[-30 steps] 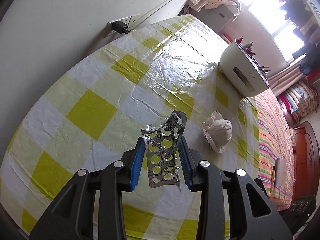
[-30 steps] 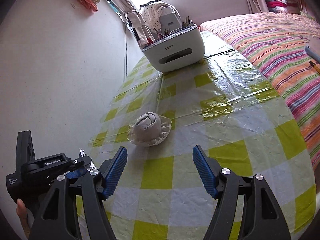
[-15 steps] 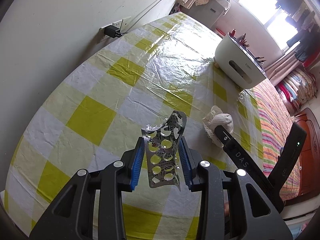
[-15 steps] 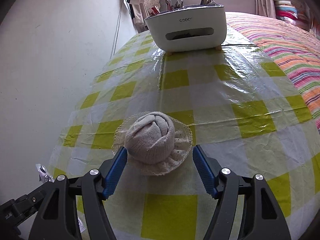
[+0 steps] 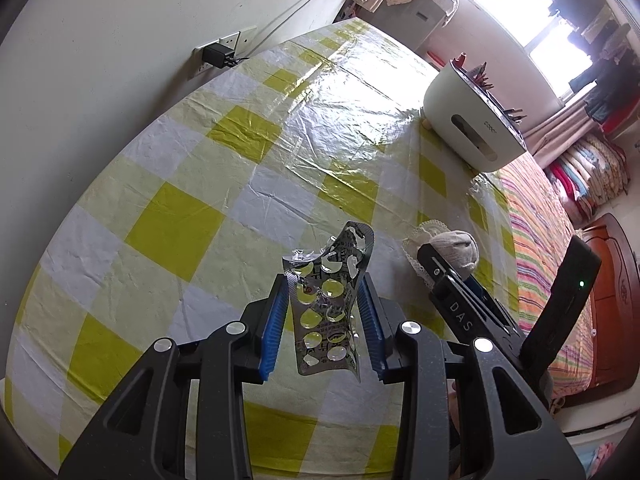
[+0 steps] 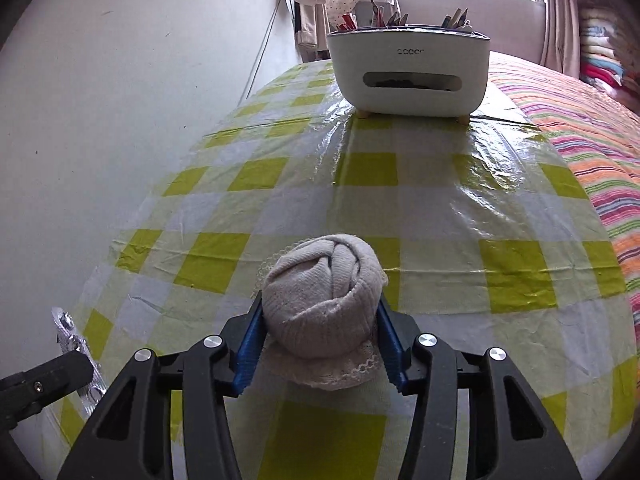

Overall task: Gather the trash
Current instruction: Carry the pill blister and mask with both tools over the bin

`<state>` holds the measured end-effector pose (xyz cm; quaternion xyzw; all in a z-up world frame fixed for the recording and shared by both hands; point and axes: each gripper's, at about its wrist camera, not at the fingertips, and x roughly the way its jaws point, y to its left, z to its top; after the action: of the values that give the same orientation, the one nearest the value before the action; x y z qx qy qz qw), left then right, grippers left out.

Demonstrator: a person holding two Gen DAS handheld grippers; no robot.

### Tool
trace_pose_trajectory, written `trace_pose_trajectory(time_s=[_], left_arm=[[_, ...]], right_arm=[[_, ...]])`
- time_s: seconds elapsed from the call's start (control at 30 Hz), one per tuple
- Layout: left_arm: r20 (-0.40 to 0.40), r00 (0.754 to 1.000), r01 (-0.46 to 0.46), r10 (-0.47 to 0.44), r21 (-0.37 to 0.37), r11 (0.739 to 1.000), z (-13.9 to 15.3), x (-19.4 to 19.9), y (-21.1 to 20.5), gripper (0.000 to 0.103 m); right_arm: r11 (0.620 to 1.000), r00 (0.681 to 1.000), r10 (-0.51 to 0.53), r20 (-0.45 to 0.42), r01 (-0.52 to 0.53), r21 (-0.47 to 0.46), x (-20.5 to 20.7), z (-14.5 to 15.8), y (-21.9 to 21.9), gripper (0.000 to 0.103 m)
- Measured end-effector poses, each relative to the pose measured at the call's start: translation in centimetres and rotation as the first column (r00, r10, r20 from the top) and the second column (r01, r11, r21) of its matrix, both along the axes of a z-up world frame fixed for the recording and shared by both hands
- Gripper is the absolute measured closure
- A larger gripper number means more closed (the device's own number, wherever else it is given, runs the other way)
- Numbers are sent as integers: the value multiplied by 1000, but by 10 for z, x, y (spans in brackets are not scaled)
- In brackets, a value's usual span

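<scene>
Grey knit fills our right tongs (image 6: pixel 320 334): the rolled sock (image 6: pixel 322 300), sitting on its lace cuff on the tabletop (image 6: pixel 440 216), lies squarely between the blue pads, which have just been closing and now press its two sides. Our left tongs (image 5: pixel 324 320) are clamped on the spent blister pack (image 5: pixel 326 312), its long axis running straight out along the fingers, raised clear of the checked cloth. The white bin (image 6: pixel 408 70) stands straight ahead of the sock at the far end, well apart; judged from here, the right hand is the nearer one to carry its load there.
</scene>
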<state>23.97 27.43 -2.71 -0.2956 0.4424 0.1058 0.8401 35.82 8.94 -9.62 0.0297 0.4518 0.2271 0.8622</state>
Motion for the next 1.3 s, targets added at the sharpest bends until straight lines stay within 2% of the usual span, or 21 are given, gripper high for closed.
trace_pose_trajectory(time_s=[0.27,0.53,0.7,0.87,1.3], left_arm=[[43,996,77,-79,58,995,12,-11,-38,68],[54,980,185,-192,108,977,10,-22,-87,68],[67,966,239,-249,133,962,6,-37,-113,68],[81,946,296,-313,167,940,5,-54,-141,68],[119,925,324,-362,252,912,14,-78,-185,67]], right_arm=[[990,997,-78,-20,80,113,-69,10,-72,54],[946,973,-232,-9,227,233,-123,18,-134,54],[923,959,-279,49,253,291,-151,34,-156,53],[916,949,-298,101,255,309,-176,45,-168,53],[886,924,-363,122,302,351,-216,49,-209,52]])
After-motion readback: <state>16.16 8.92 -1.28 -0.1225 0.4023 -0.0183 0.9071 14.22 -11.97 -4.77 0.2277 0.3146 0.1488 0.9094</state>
